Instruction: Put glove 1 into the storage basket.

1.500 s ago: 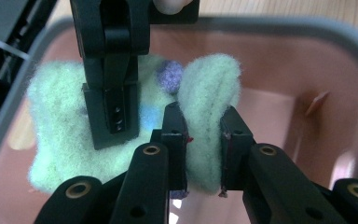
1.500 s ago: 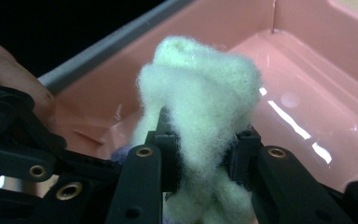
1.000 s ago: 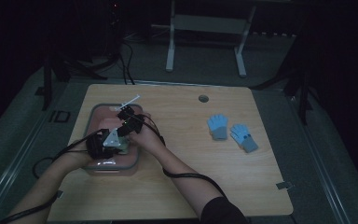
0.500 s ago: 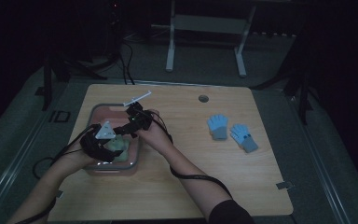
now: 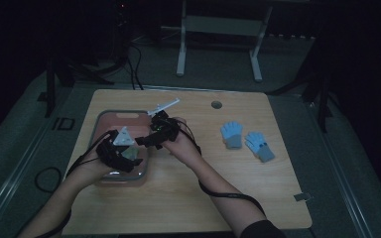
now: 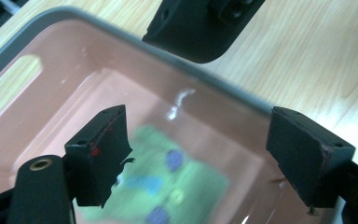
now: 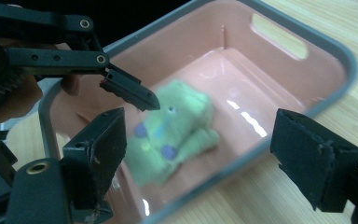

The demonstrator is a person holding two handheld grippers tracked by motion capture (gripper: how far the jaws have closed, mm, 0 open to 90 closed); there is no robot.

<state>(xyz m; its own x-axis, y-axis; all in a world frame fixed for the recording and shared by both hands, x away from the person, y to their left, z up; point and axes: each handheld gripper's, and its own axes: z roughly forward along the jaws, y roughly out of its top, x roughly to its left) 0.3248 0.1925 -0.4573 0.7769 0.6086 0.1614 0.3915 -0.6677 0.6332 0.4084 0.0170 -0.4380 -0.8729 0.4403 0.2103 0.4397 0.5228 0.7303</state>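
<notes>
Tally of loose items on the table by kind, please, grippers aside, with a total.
Pink bin: 1
Green spotted cloth item lying in the bin: 1
Blue gloves: 2
Total: 4

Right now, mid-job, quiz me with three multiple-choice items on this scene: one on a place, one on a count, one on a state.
1. Where does the green cloth lie?
A. in the pink bin
B. on the bare table
C. on the floor

2. How many blue gloves lie on the table?
A. one
B. two
C. four

3. How stand the jaws of the right gripper?
A. shut on the cloth
B. shut on the bin's rim
C. wide open

Answers: 1 A, the cloth rests on the bin's floor; 2 B, a pair lies right of the bin; 3 C, a wide gap shows between its jaws, nothing held.
</notes>
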